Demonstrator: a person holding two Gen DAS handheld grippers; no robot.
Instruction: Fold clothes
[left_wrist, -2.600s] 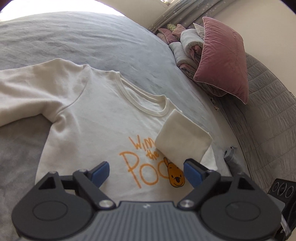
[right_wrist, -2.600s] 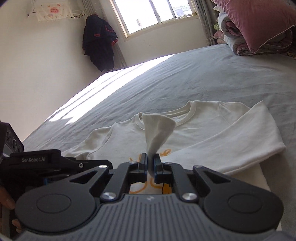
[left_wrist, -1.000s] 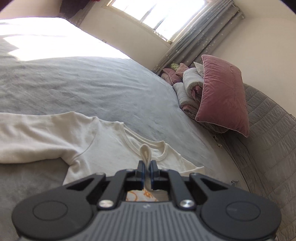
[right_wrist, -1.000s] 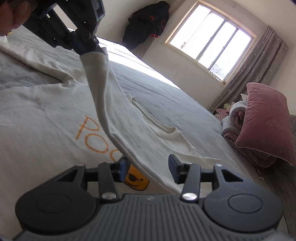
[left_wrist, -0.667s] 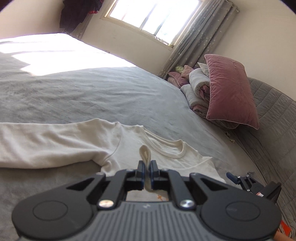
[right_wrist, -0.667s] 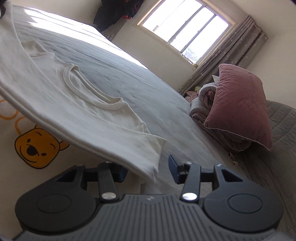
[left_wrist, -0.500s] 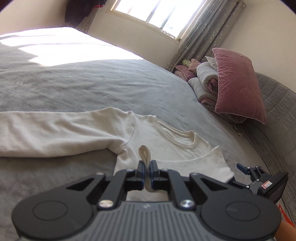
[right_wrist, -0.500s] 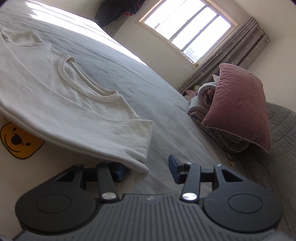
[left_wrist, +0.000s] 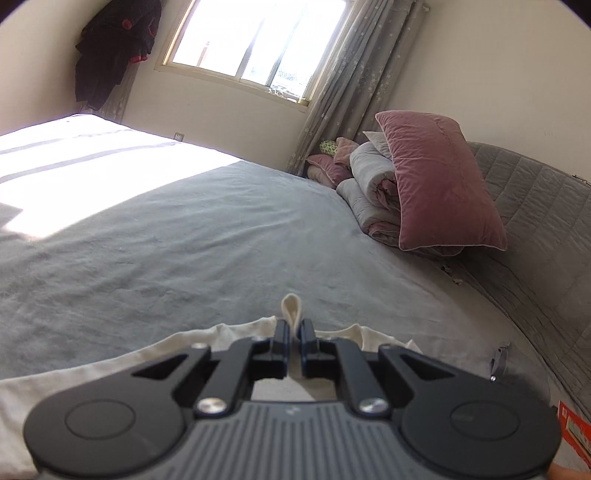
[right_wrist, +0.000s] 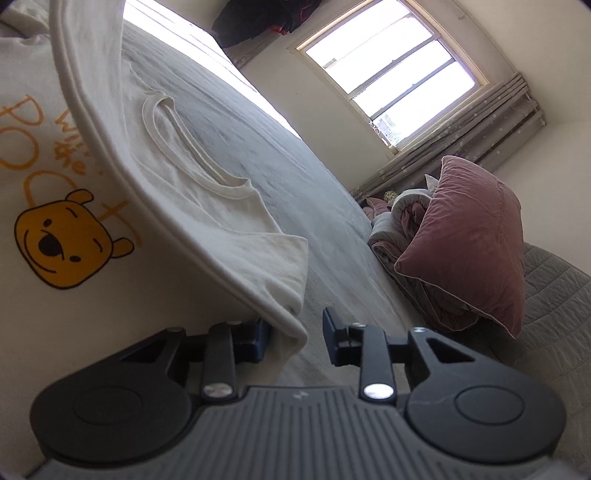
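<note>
A cream sweatshirt (right_wrist: 192, 184) with an orange bear print (right_wrist: 62, 247) lies on the grey bed. One sleeve (right_wrist: 96, 122) is lifted and stretched across the body. My left gripper (left_wrist: 293, 338) is shut on the sleeve's cuff (left_wrist: 292, 314), a loop of which sticks up between the fingers. In the left wrist view the sweatshirt (left_wrist: 110, 365) shows only as a cream strip below the gripper. My right gripper (right_wrist: 295, 341) is open at the folded shoulder edge, with the fold's corner hanging between its jaws.
The grey bed cover (left_wrist: 166, 258) stretches away towards a sunlit patch. A pink pillow (left_wrist: 439, 188) and rolled quilts (left_wrist: 369, 192) are piled at the headboard (left_wrist: 535, 229). A window (left_wrist: 258, 40) and a hanging dark coat (left_wrist: 114, 44) are on the far wall.
My left gripper has carried the cuff further across and lower, so most of the sweatshirt has dropped out of its view. The right gripper stayed open by the shoulder fold.
</note>
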